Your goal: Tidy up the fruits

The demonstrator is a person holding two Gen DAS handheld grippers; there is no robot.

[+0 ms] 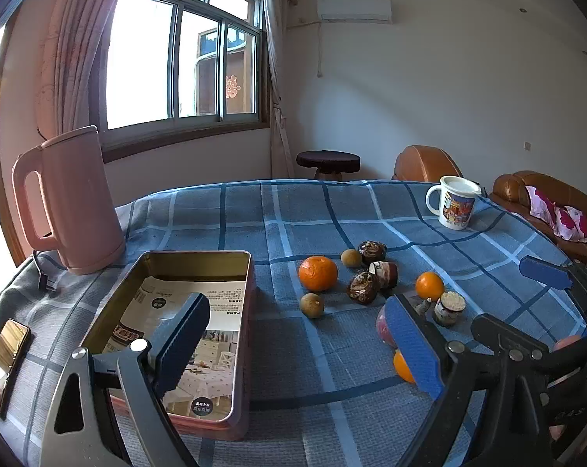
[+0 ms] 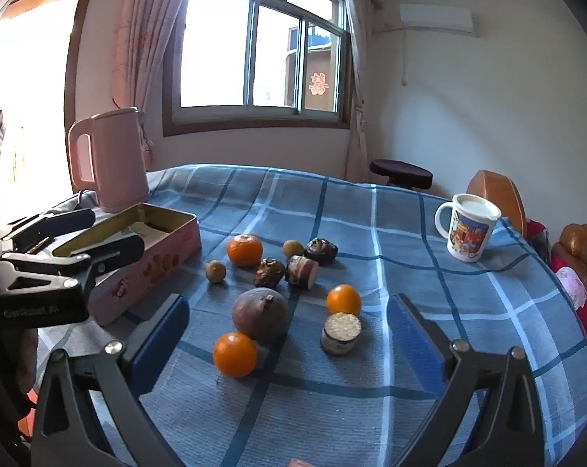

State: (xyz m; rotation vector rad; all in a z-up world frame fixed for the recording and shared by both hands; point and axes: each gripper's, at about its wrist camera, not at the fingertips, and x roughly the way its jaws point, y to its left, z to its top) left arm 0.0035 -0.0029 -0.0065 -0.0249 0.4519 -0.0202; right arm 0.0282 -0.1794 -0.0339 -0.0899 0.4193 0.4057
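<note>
**Fruit loose on the cloth, both grippers empty**

The right gripper (image 2: 289, 334) hangs over the table with its jaws wide apart, clamped on nothing; between them lie a small orange (image 2: 234, 354), a round purplish fruit (image 2: 260, 314) just behind and touching it, a second orange (image 2: 343, 300) and a little capped jar (image 2: 340, 334) nearer the right jaw; farther ahead sit a bigger tangerine (image 2: 244, 249), two small brown fruits and some dark cakes. The left gripper (image 1: 297, 344) is also spread and empty; its left jaw hangs over the open tin (image 1: 246, 295), which holds only a printed sheet, so no fruit looks sorted yet.

The risk, as I judge it, is crowding: closing on the near orange may nudge the purplish fruit and set both rolling on the cloth; the jar could tip if a jaw clips it; the two grippers sit near each other and could collide over the tin.

The right view shows the purplish fruit whole and the tin's pink side; the left view hides that fruit behind its right jaw, yet alone shows the tin's inside and a phone (image 1: 5, 362) beyond its left jaw.
</note>
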